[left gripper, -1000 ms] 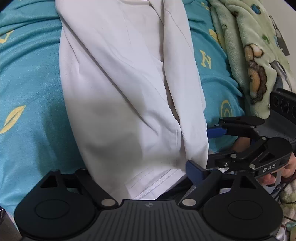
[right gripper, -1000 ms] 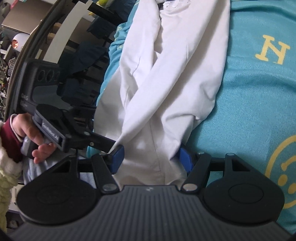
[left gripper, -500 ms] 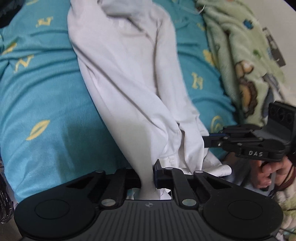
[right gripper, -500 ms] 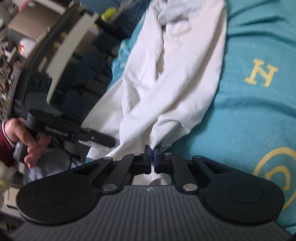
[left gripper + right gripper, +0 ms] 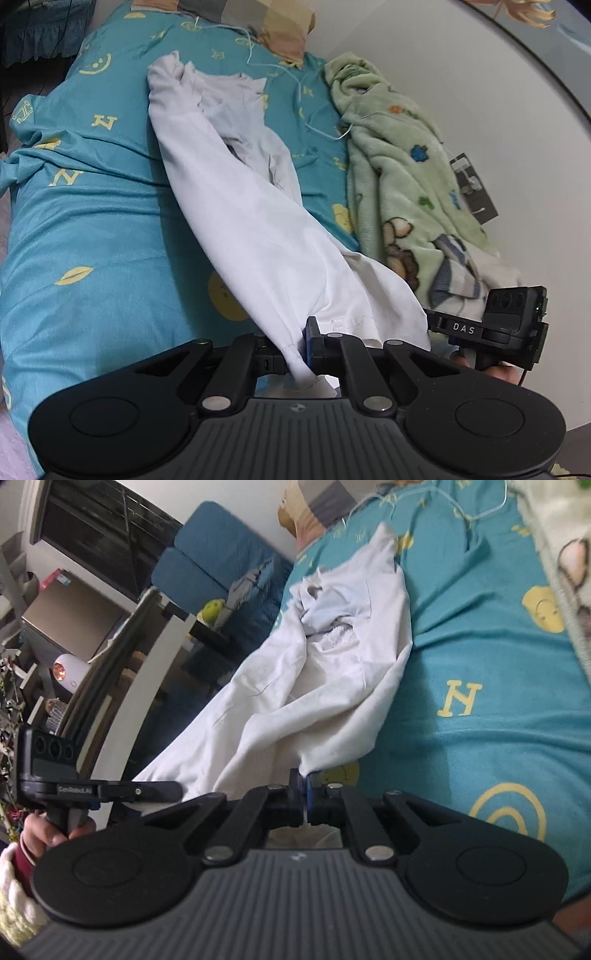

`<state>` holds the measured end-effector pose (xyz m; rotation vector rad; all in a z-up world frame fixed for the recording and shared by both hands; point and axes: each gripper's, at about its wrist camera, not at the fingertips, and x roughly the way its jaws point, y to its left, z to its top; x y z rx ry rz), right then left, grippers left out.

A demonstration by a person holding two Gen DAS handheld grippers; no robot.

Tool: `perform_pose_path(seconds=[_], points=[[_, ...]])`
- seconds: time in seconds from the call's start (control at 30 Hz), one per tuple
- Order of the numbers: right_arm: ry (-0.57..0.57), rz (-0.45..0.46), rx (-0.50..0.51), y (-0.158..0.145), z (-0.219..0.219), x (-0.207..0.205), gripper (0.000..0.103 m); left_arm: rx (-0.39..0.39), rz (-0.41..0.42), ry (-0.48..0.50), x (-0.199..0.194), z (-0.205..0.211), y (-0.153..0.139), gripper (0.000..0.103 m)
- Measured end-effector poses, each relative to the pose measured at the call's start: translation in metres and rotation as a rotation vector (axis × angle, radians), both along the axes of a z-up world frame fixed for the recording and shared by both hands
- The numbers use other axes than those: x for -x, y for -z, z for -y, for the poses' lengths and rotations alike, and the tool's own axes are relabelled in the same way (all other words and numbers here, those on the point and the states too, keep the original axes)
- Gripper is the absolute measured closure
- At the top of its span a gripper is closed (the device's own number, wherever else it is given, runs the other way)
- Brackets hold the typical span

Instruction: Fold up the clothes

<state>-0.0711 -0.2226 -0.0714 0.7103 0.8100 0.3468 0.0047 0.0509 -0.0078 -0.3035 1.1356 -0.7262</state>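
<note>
White garment (image 5: 255, 221) lifted; hem pinched in both tongs.

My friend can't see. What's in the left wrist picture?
The left tool is shut on the hem of a white garment, lifting it off a teal bedsheet. The right tool pokes in beside it, and a green blanket lies along the wall.
</note>
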Motion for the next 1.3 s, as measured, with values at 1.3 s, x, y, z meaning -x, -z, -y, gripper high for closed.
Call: perform_pose_path(seconds=[1.3], points=[[0.177,-0.004,0.146,0.012,0.047,-0.157,0.098,0.077,0.284,-0.333,-0.152,0.024,0.042,0.097]])
